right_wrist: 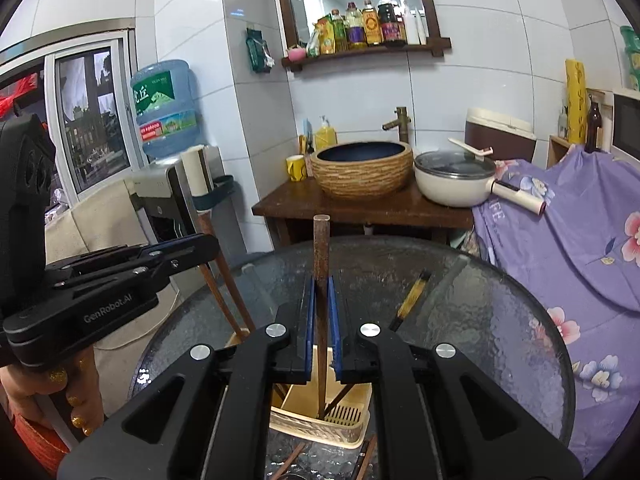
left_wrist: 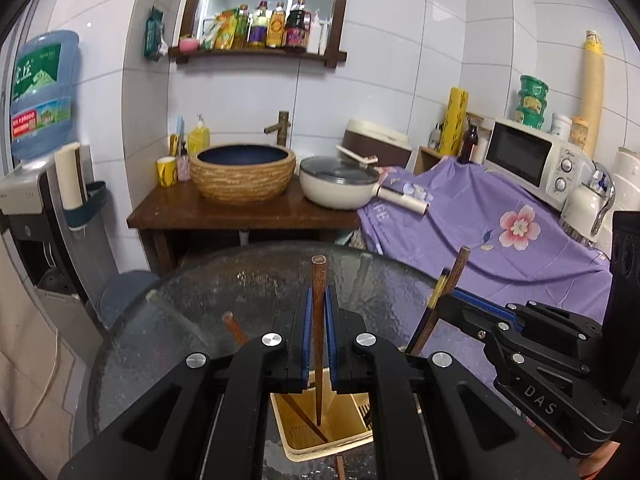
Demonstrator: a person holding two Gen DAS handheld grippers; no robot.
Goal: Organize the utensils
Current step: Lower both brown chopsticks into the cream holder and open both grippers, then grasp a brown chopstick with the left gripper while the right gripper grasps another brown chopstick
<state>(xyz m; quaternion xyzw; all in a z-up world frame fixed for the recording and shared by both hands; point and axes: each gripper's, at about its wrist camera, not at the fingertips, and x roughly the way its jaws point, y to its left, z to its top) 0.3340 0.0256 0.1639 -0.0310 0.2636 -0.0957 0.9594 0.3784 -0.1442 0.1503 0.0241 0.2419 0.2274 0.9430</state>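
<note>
A round glass table is carrying everything in the task, its frosted top filling the lower half of both wrist views. Beyond its far edge a wooden counter is standing against the tiled wall, bearing a woven-look basin and a white lidded pot; a purple floral cloth is draping the surface to the right of it.

At the table's near edge a cream utensil holder is sitting directly below both grippers. The left gripper is clenching a brown chopstick between its blue pads, holding it upright with the lower tip reaching down into the holder, where another chopstick is leaning at a slant.

The right gripper is likewise gripping a second brown chopstick upright, its lower end dipping into the holder near the slotted floor. A dark chopstick with a gold band is slanting out of the holder just to the right of that gripper. More chopsticks are lying flat on the glass at the near edge, just in front of the holder.
</note>
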